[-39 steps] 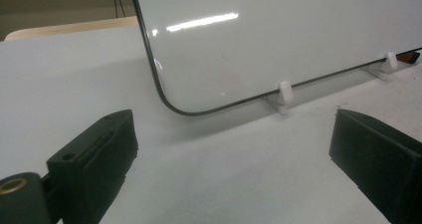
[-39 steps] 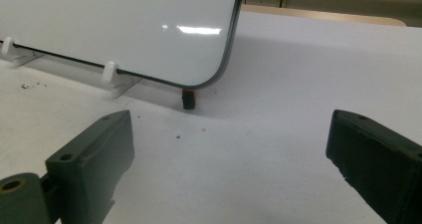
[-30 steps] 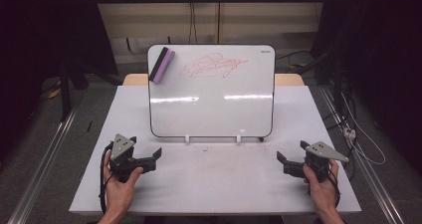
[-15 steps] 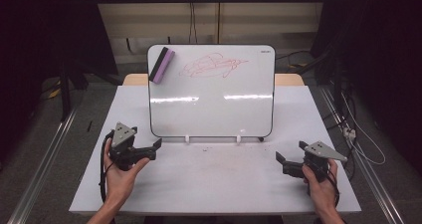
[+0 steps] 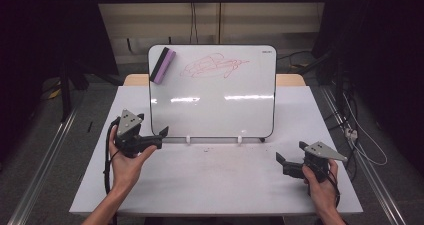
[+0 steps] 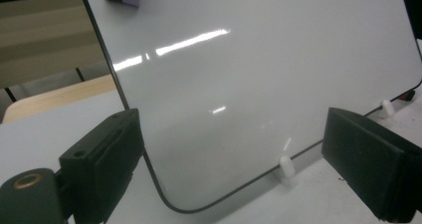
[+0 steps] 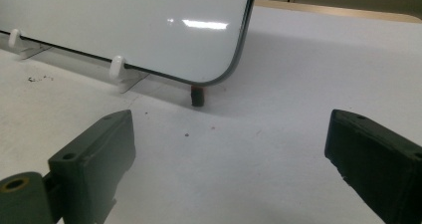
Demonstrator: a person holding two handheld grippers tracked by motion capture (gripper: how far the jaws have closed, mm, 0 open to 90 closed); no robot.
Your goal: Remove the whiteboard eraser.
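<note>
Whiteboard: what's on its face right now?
On the whiteboard, a purple eraser with a black back sits at the top left corner, and a red scribble runs across the top middle. The rest is bare. Whatever lies beneath the eraser is covered.

Whiteboard (image 5: pixel 215 105), top right corner: a small dark mark is seen, too small to be read.
Whiteboard, upper part: a red scribble (image 5: pixel 212 66) is drawn; no letters are formed.
Legible text: none.
</note>
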